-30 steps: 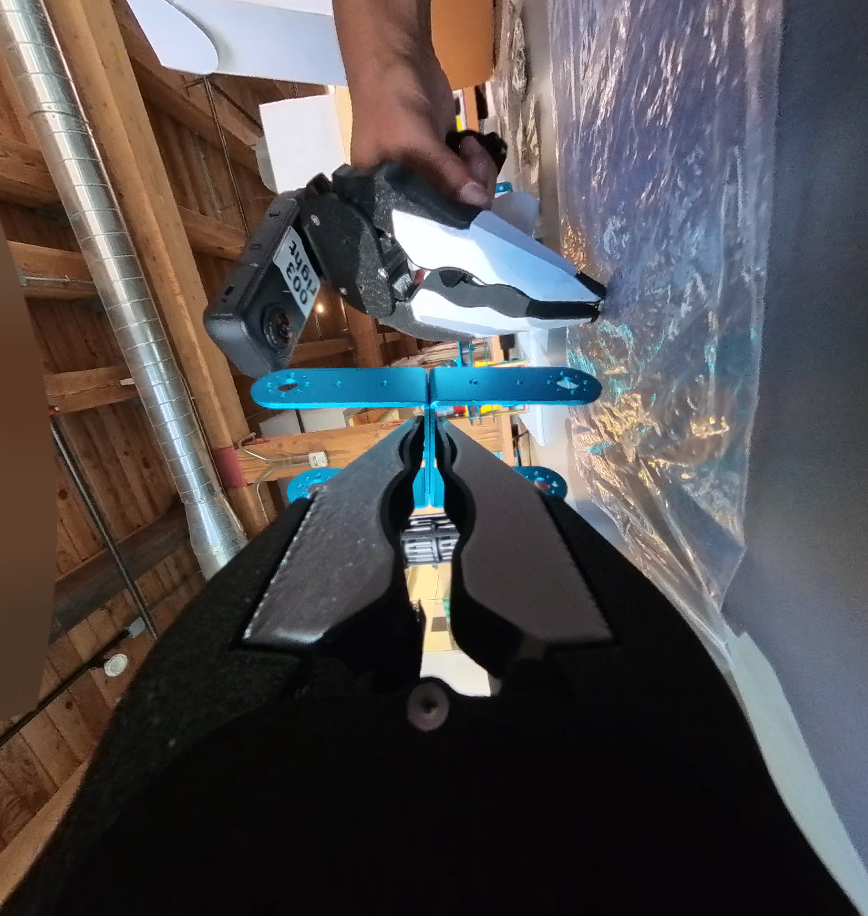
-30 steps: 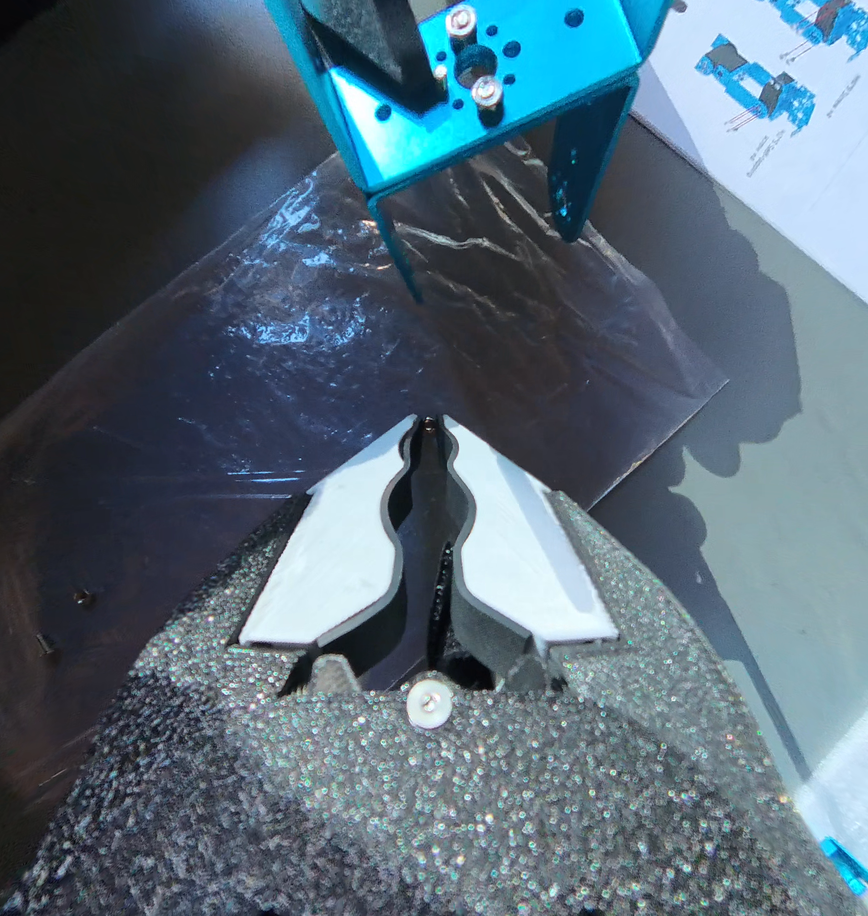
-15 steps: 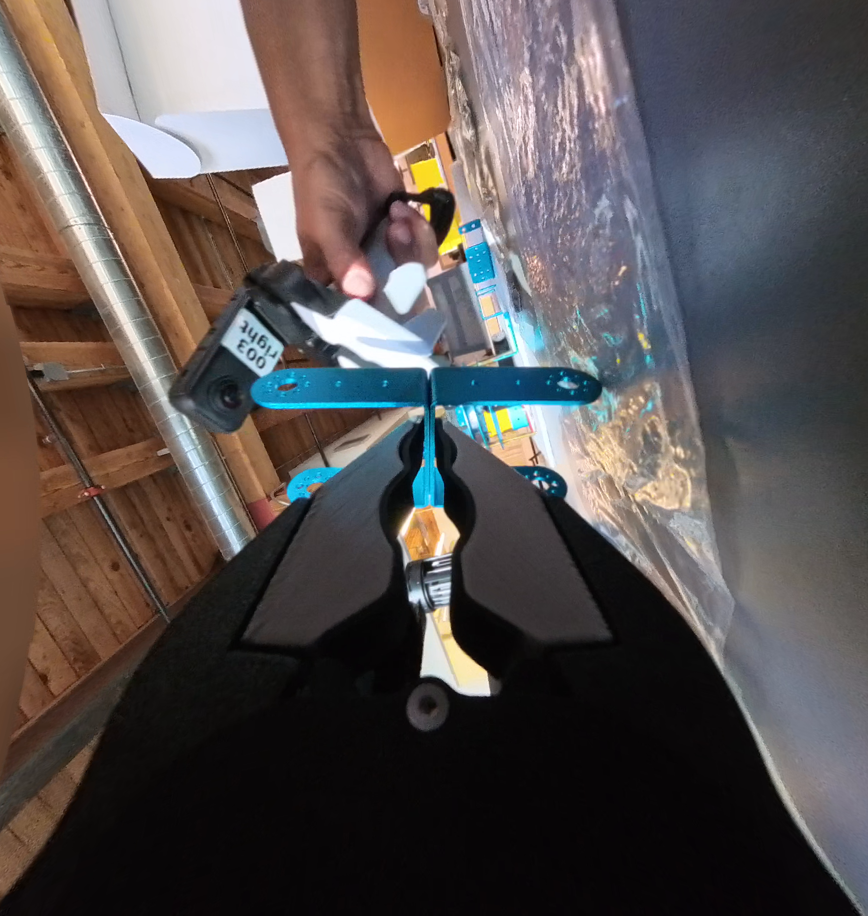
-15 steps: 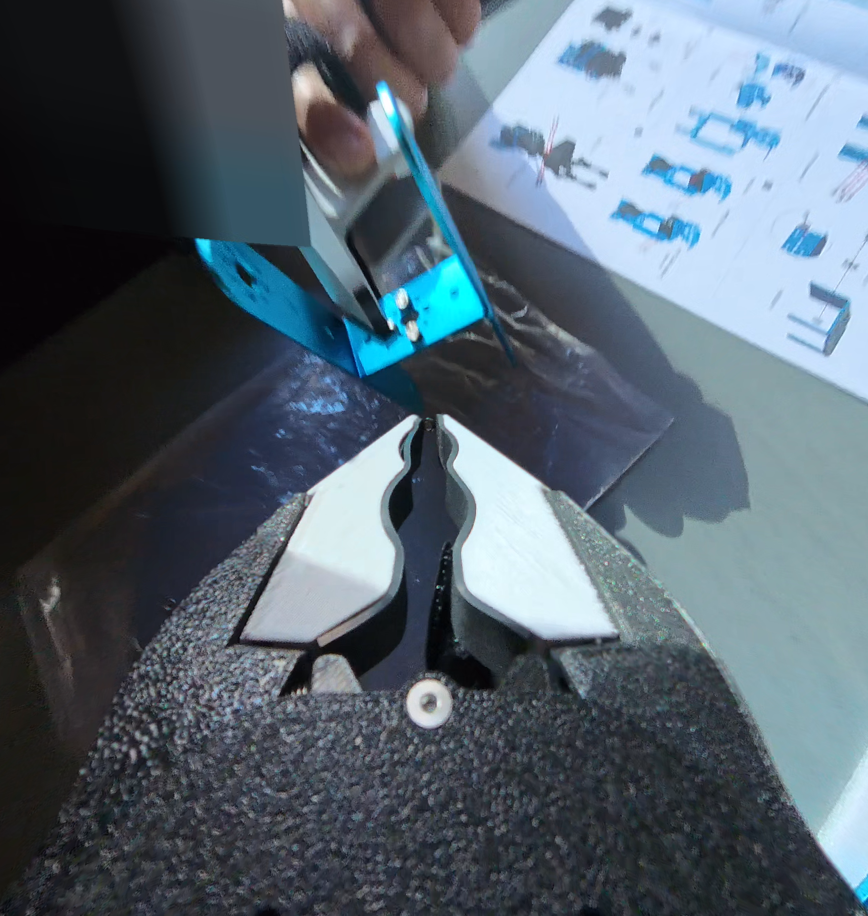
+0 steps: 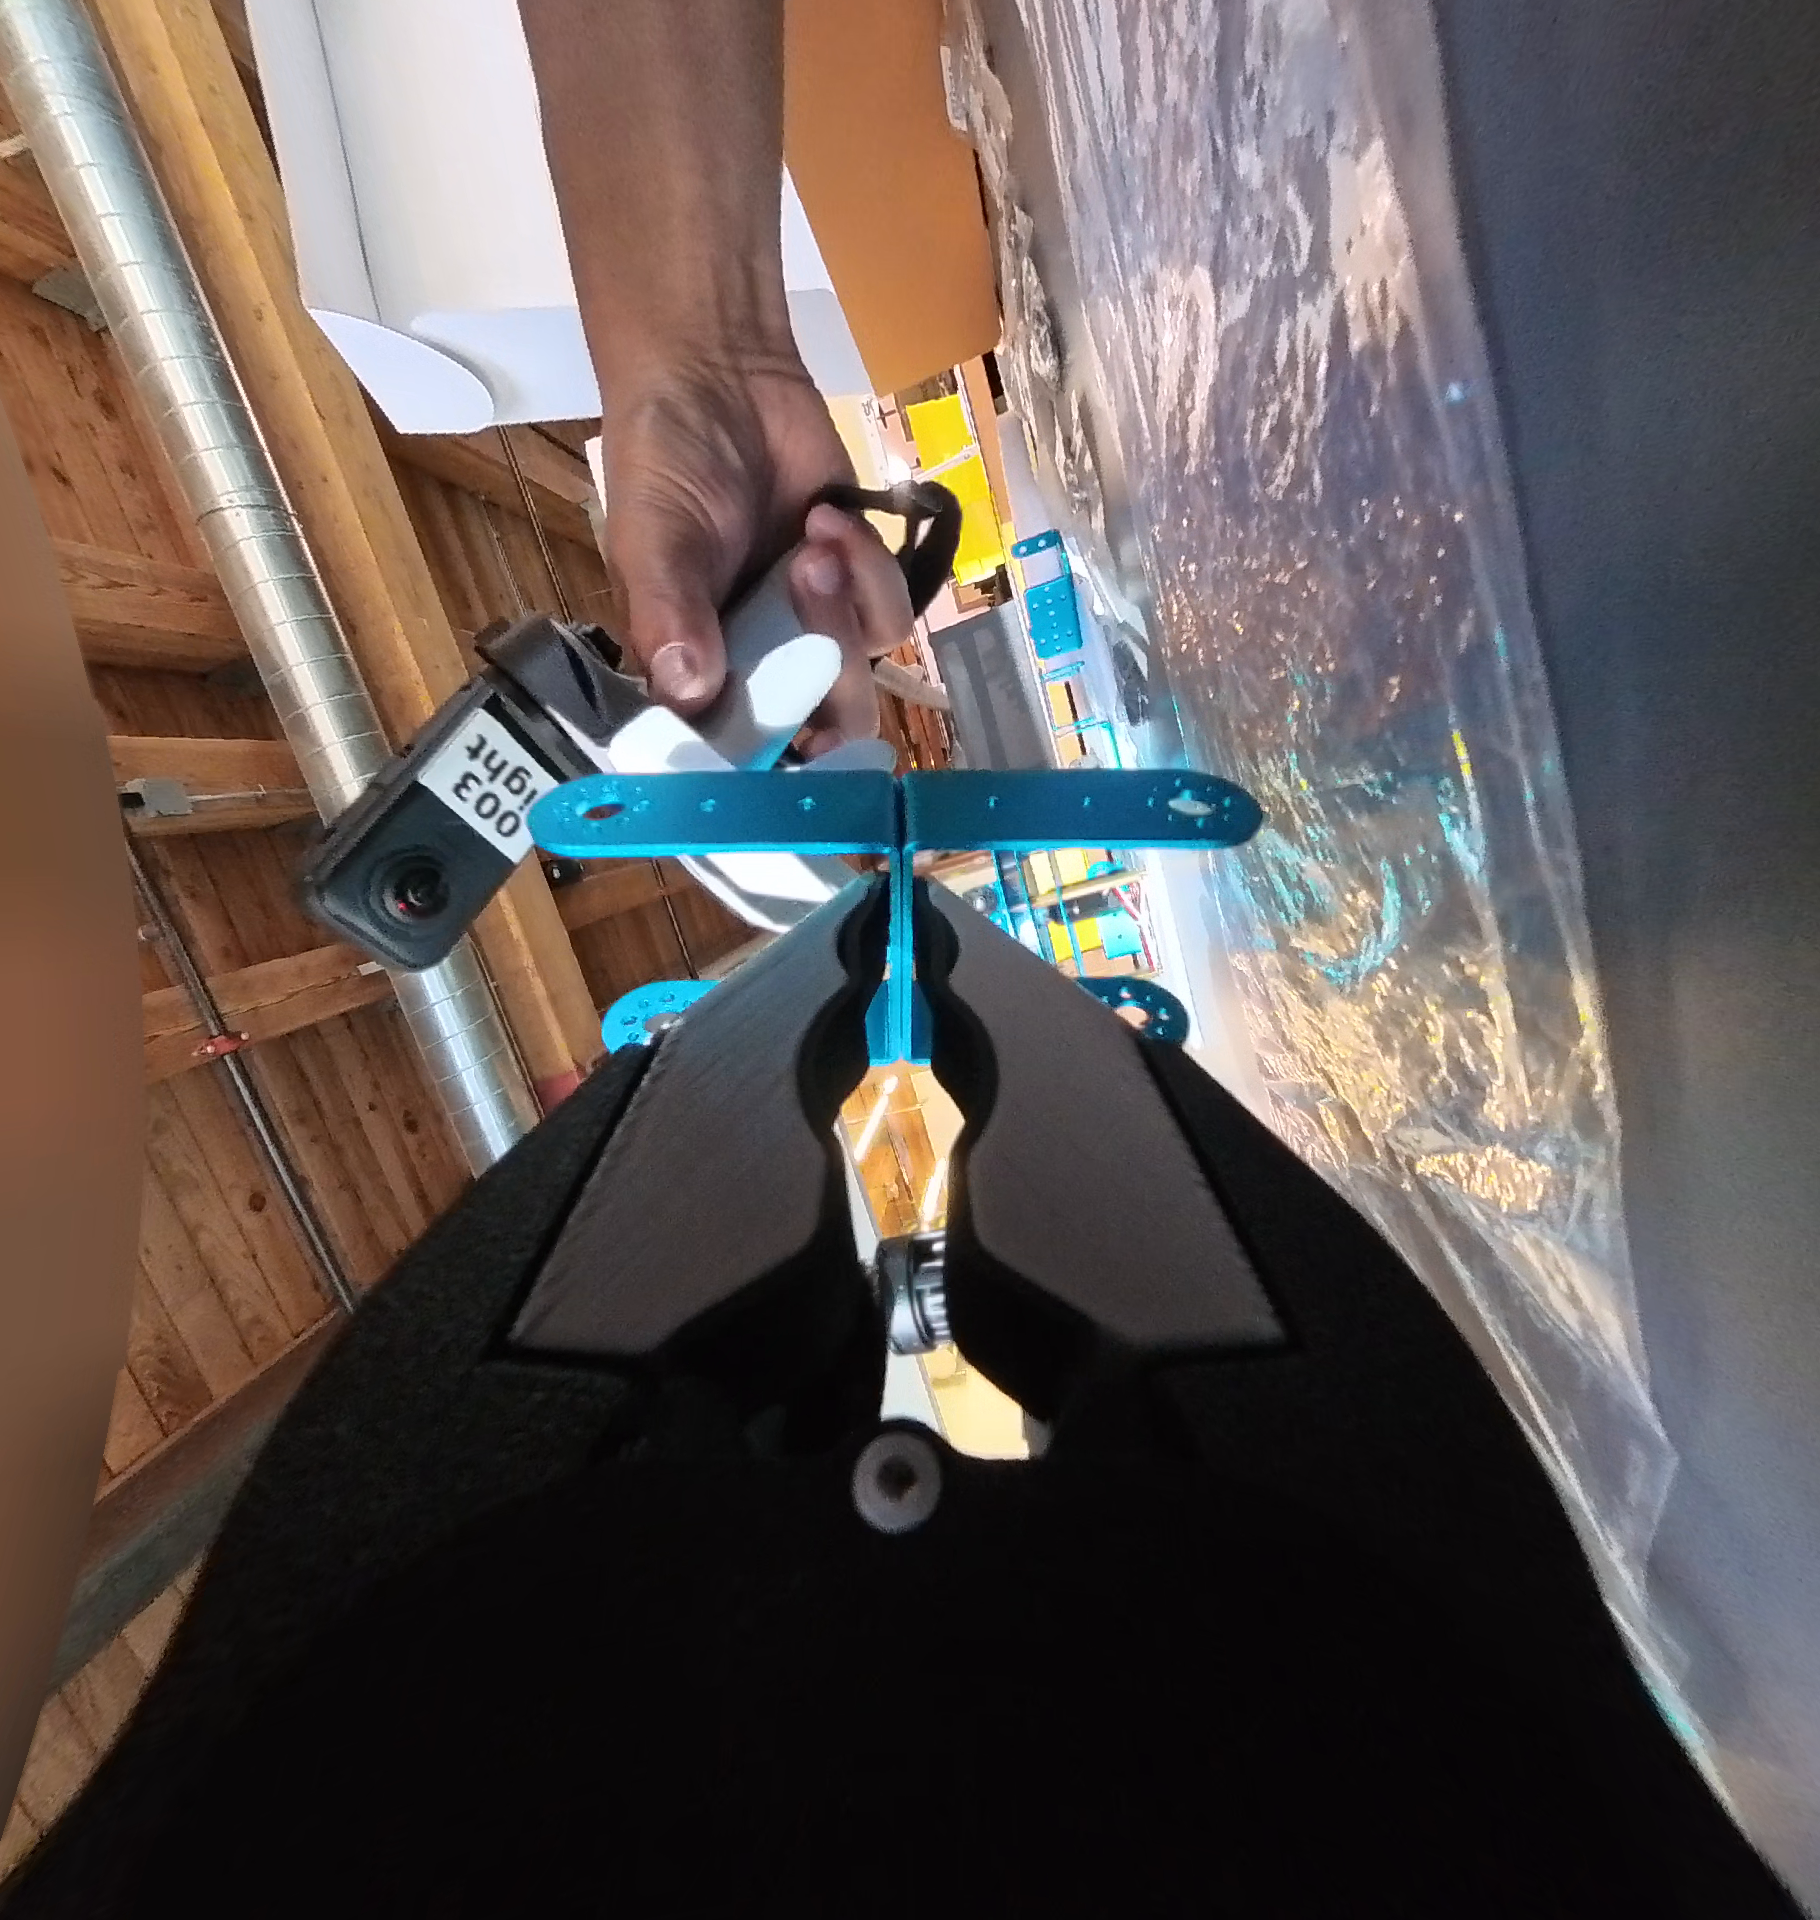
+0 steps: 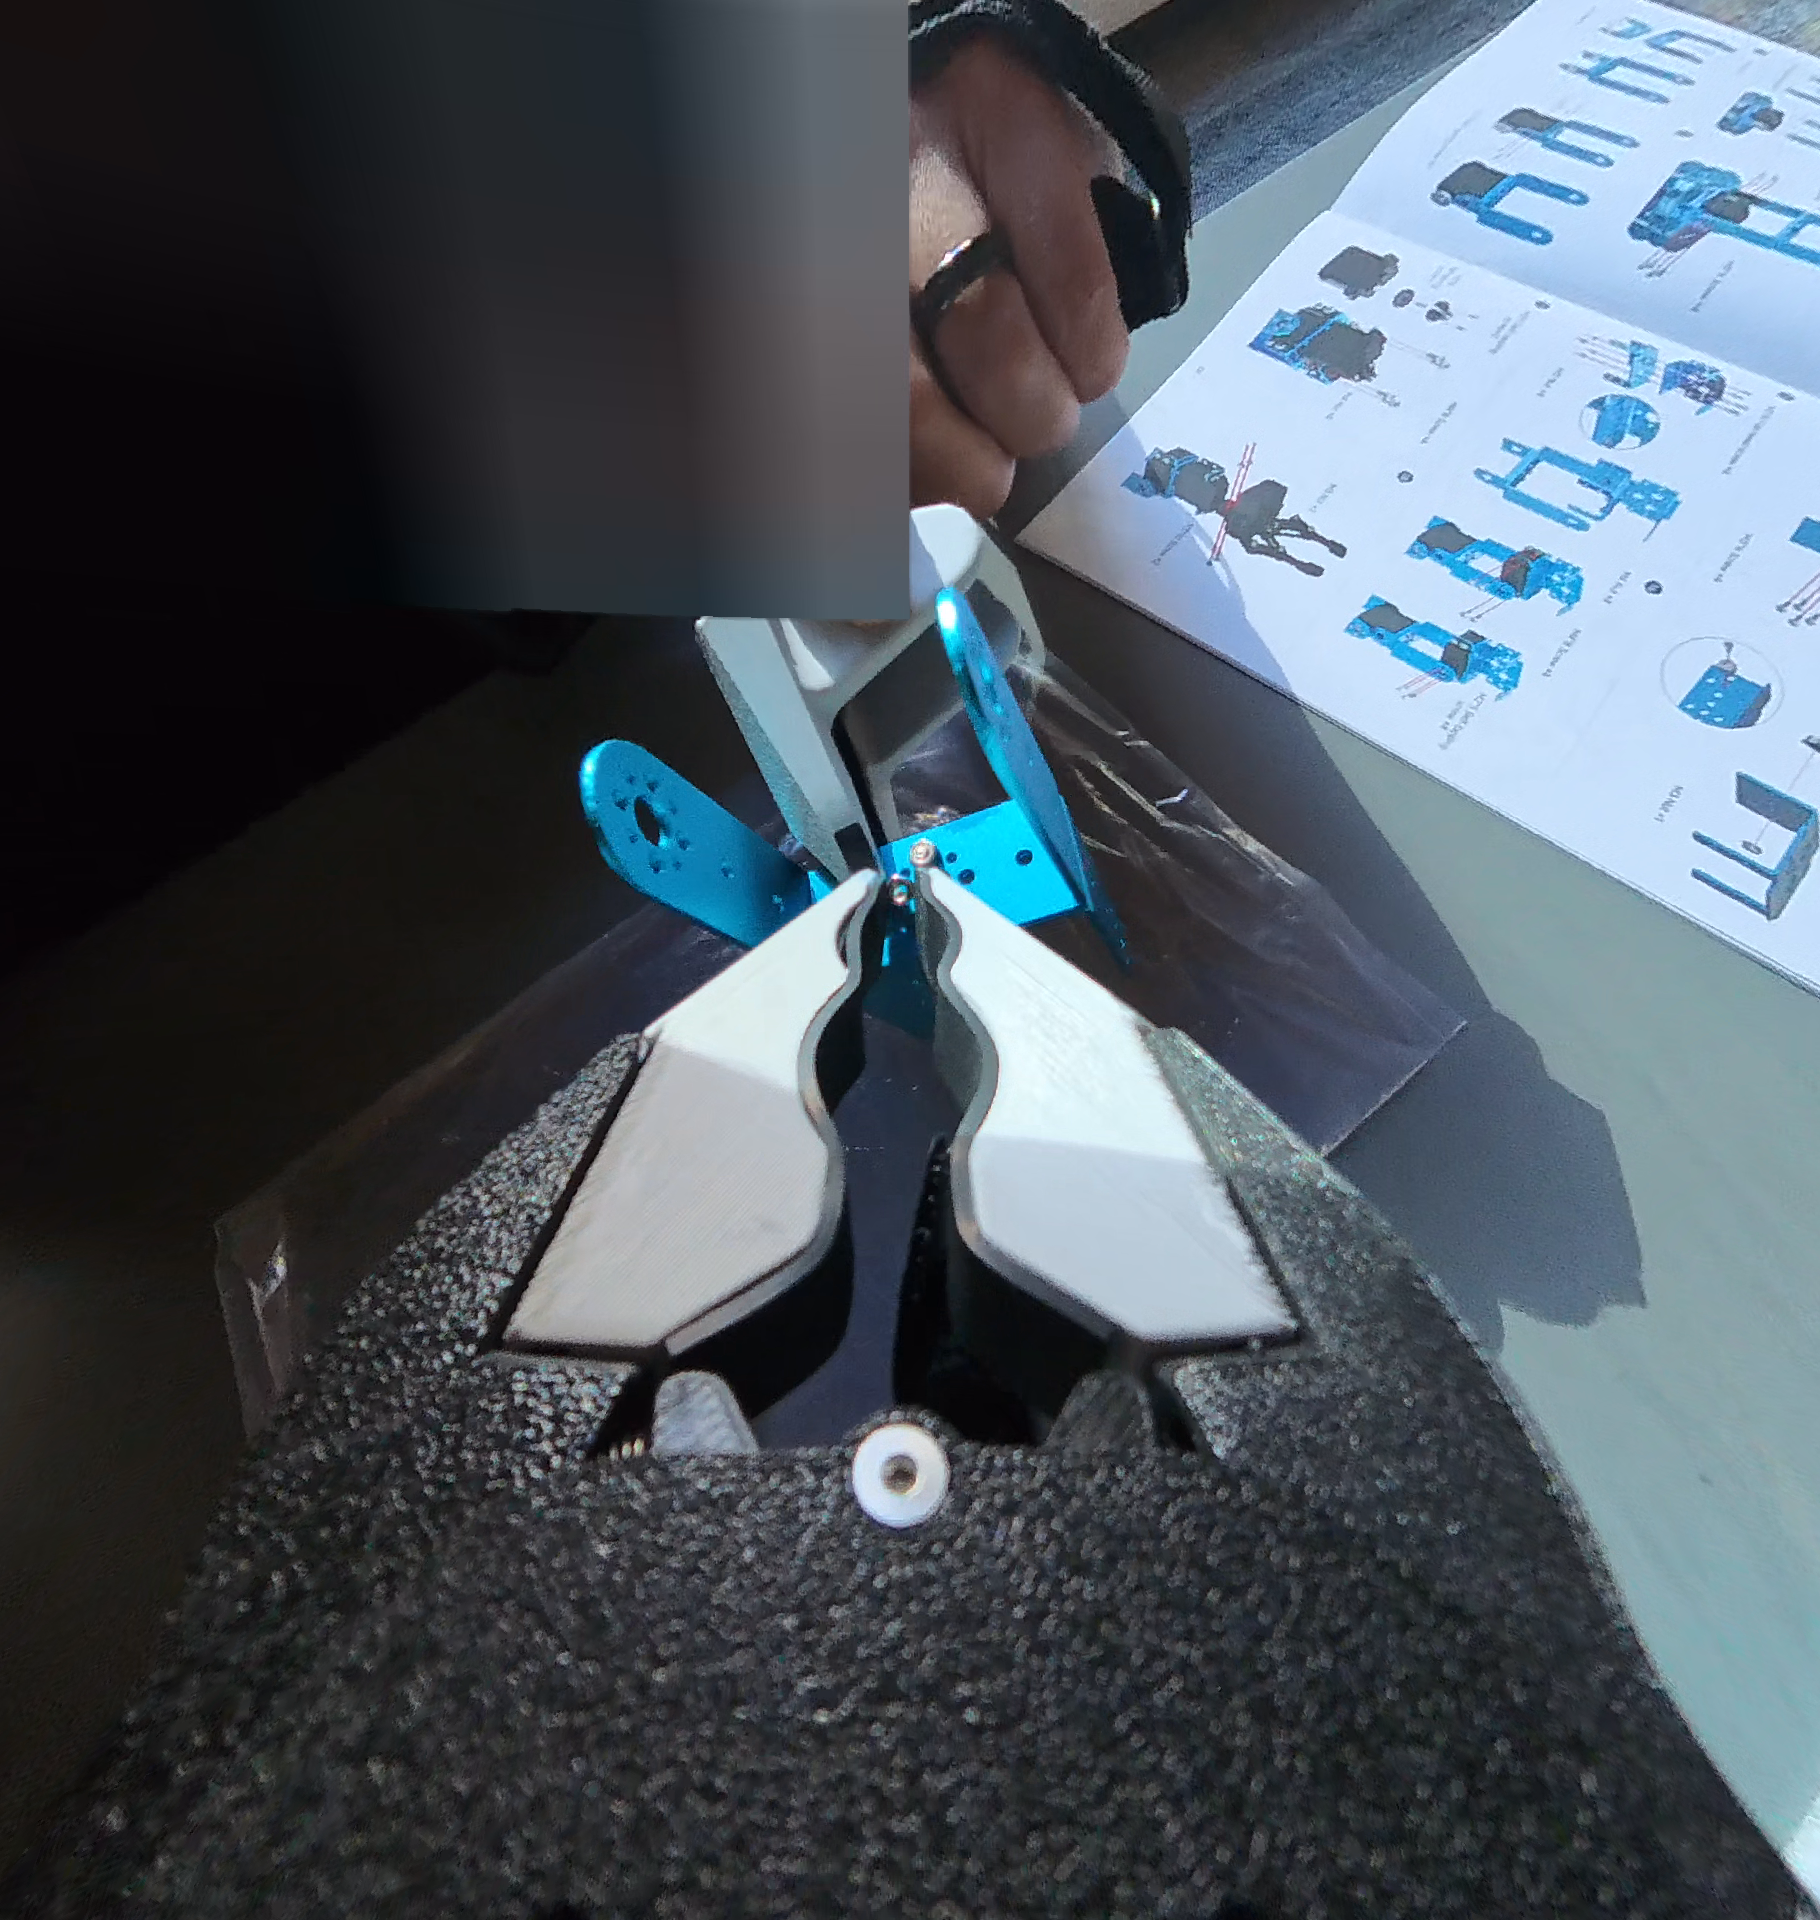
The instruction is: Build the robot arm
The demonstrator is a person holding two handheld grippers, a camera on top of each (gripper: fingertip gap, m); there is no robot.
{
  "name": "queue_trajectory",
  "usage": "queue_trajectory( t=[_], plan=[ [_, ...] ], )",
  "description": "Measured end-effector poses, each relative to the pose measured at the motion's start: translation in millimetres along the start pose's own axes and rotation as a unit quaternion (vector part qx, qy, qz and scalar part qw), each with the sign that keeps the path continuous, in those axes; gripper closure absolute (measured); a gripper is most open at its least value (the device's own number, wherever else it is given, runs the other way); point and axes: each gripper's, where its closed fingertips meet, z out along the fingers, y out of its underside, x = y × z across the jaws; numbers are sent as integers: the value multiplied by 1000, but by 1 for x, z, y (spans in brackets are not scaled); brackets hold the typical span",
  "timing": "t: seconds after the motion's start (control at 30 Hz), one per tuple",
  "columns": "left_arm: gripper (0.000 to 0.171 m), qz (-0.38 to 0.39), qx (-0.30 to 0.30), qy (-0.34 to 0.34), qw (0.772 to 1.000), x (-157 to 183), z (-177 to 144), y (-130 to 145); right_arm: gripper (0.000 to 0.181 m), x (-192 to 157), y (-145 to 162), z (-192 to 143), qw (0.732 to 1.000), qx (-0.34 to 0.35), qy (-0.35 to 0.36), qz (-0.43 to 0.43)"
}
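The left gripper (image 5: 898,883) has its jaws clenched on the thin web of a blue anodised metal bracket (image 5: 890,810), whose two perforated arms spread sideways across the tips. In the right wrist view the same bracket (image 6: 989,862) is held clear of the tabletop (image 6: 1612,1195), above a sheet of clear plastic film (image 6: 1249,935), with the left gripper's pale fingers (image 6: 781,748) coming down onto it from above and a hand (image 6: 999,312) wearing a dark ring behind them.

The right gripper (image 6: 898,883) points its tips at the bracket's flat middle plate, right at a small silver screw (image 6: 899,889). Its jaws are nearly together and seem to pinch that screw, though the tips are too small and close to be sure whether they grip it or merely touch it. In the left wrist view the right gripper (image 5: 771,883) shows behind the bracket's arm, held by a hand (image 5: 719,540), with a black camera (image 5: 407,883) bearing a white label on its body.

An open instruction booklet (image 6: 1560,468) with blue assembly drawings lies on the tabletop to the right, just beside the film. In the left wrist view the crinkled film (image 5: 1353,935) runs along the right edge, with a silver ventilation duct (image 5: 210,468) and wooden boards (image 5: 241,1143) behind.
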Motion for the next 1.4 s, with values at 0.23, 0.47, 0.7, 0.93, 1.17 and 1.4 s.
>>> queue_trajectory(
  t=[0.23, 0.47, 0.7, 0.93, 1.17, 1.4],
  plan=[
    [169, -3, 3, -1, 1000, -1, -1, -1, 177, -2, 0, 0, 1000, 5, -16, 17],
    [169, 0, 2, -6, 1000, 1, -1, -3, 177, -3, 2, 1, 1000, -6, -15, 16],
    [169, 15, 5, -13, 1000, 2, 0, -6, 177, -6, 4, 1, 999, -9, -30, 32],
    [169, 26, 7, -12, 1000, 5, 0, -9, 172, -9, 8, 3, 998, -17, -45, 42],
    [169, 20, 9, -10, 1000, 5, -1, -8, 167, -12, 9, 2, 998, -23, -48, 34],
    [169, -8, 16, -6, 1000, 2, -1, -8, 166, -13, 8, 2, 999, -32, -28, -4]
  ],
)
